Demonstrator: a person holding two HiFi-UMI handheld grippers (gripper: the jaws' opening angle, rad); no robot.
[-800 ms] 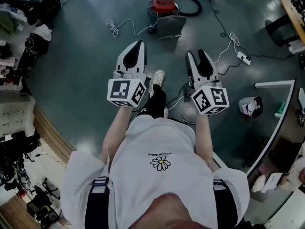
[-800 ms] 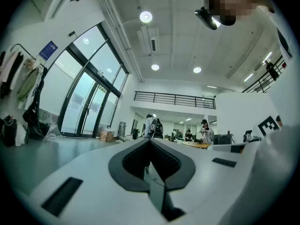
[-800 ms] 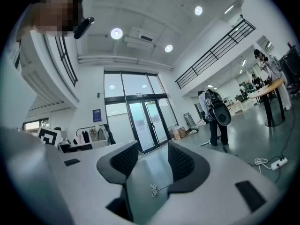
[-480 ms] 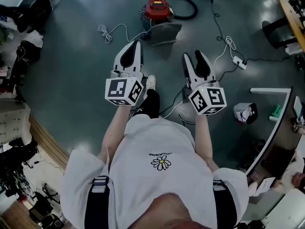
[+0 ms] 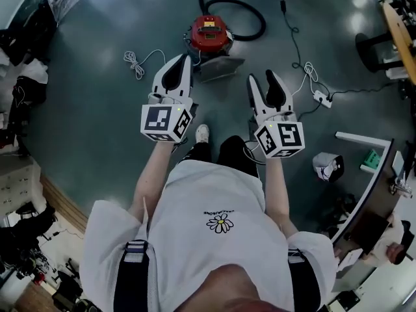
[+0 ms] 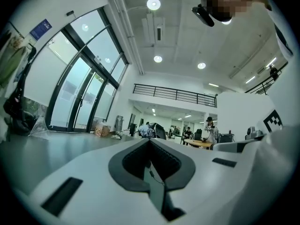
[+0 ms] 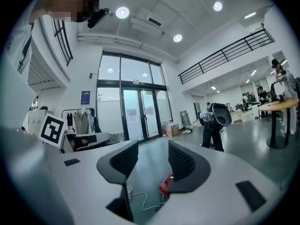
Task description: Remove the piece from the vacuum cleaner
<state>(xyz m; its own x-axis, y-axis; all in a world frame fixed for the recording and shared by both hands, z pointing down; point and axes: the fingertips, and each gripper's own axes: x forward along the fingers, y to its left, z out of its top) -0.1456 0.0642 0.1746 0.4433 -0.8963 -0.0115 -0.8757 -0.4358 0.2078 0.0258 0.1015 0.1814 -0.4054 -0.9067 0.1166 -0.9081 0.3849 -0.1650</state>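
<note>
A red vacuum cleaner (image 5: 209, 32) stands on the grey-green floor ahead, with its black hose (image 5: 242, 6) looping behind it. A flat grey piece (image 5: 220, 67) lies at its near side. My left gripper (image 5: 187, 58) is held level in the air short of the vacuum, jaws shut with nothing between them (image 6: 150, 142). My right gripper (image 5: 262, 77) hovers to the right at the same distance, open and empty. In the right gripper view the vacuum cleaner (image 7: 165, 185) shows far off in the gap between the gripper (image 7: 152, 158) jaws.
A white cable (image 5: 135, 60) lies coiled on the floor left of the vacuum. A power strip (image 5: 320, 97) with cords sits to the right. A curved white desk (image 5: 372, 169) and a small bin (image 5: 326, 166) stand at the right; clutter lines the left edge.
The person has walked forward, so the vacuum cleaner now sits lower in the head view and closer to both grippers. Neither gripper's jaws have changed.
</note>
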